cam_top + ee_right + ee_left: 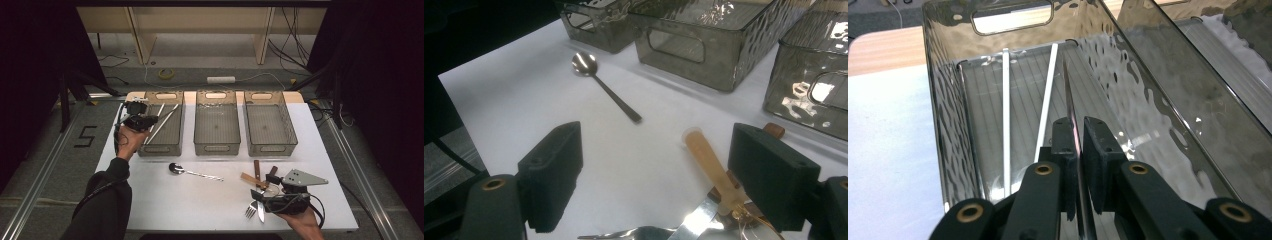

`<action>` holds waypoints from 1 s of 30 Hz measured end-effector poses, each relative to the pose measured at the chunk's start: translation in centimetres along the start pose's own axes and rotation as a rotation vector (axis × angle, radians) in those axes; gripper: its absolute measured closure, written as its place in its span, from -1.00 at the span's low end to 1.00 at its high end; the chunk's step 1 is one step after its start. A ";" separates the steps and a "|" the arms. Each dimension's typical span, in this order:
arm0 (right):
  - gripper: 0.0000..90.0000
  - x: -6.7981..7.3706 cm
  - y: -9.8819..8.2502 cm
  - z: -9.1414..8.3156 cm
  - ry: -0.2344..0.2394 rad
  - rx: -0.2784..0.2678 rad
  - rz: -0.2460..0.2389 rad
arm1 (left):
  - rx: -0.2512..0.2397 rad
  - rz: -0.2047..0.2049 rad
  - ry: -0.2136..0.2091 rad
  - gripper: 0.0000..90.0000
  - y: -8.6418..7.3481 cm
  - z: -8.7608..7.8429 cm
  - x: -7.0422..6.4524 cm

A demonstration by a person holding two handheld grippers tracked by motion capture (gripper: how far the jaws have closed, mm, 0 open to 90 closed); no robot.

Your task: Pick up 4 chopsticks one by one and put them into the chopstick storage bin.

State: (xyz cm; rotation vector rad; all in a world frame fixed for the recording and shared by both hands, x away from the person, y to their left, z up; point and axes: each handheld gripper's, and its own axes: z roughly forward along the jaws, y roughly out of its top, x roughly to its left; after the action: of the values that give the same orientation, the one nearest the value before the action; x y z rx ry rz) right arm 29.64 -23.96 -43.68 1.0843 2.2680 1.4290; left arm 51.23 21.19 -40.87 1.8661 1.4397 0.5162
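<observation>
1. A person is standing at the six o'clock edge of a white table (200, 205), holding a two-jaw claw in each hand.
2. Three smoky plastic bins are sitting in a row along the far side, from eleven to one o'clock.
3. The left gripper (151, 120) is reaching into the left bin (160, 149) at eleven o'clock.
4. In the left gripper view, a thin metal utensil (1071, 90) is lying between its jaws, tip pointing toward twelve o'clock, down the bin's length.
5. Those jaws are standing barely apart. The utensil is leaning on one pad, and a sliver of gap is showing at the other, so the grip looks loosened rather than clamped.
6. Two pale sticks (1006, 100) are already lying on the bin floor, at about ten o'clock from the utensil.
7. To finish the drop well, the person should be keeping the claw low and level, letting the utensil settle parallel to the sticks, then drawing straight back so the pads are not dragging it out.
8. The right gripper (256, 197) is hovering at five o'clock with its jaws spread wide and holding nothing.
9. Below it a cutlery pile (260, 180) is waiting, including a fork (250, 210).
10. A spoon (192, 172) is lying alone near the table's centre.
</observation>
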 end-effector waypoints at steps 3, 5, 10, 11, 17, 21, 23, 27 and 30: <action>-0.49 0.0 0.0 0.0 0.001 -0.002 0.001 | -0.015 -0.009 -0.015 0.40 0.0 -0.2 0.1; -0.49 0.0 0.0 0.0 0.001 -0.002 0.001 | -0.027 -0.016 -0.039 0.25 0.0 -0.5 0.0; -0.49 0.0 0.0 0.0 0.000 -0.003 0.000 | -0.051 -0.010 -0.110 0.04 -0.3 -1.8 -0.7; -0.49 0.0 0.0 0.0 0.000 -0.003 -0.001 | -0.055 -0.004 -0.125 0.02 -0.4 -2.0 -0.9; -0.49 0.0 0.0 0.0 0.001 0.000 -0.006 | -0.050 0.025 -0.231 -0.17 -1.4 -3.5 -2.3; -0.49 0.0 0.0 0.0 0.001 0.004 -0.005 | -0.048 0.083 -0.273 -0.27 -2.0 -4.6 -3.5; -0.49 0.0 0.0 0.0 0.001 0.001 -0.004 | -0.024 0.122 -0.268 -0.31 -2.1 -5.0 -4.2; -0.49 0.1 0.1 -0.1 0.002 0.000 -0.010 | 0.004 0.181 -0.267 -0.33 -2.6 -5.6 -5.2; -0.49 0.1 0.0 -0.1 0.002 0.001 -0.009 | 0.035 0.179 -0.255 -0.34 -3.1 -5.9 -5.6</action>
State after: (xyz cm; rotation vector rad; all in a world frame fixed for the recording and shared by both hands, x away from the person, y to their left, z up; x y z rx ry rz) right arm 29.54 -23.93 -43.58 1.0723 2.2721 1.4265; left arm 43.46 18.01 -38.68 2.0179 1.1284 0.3238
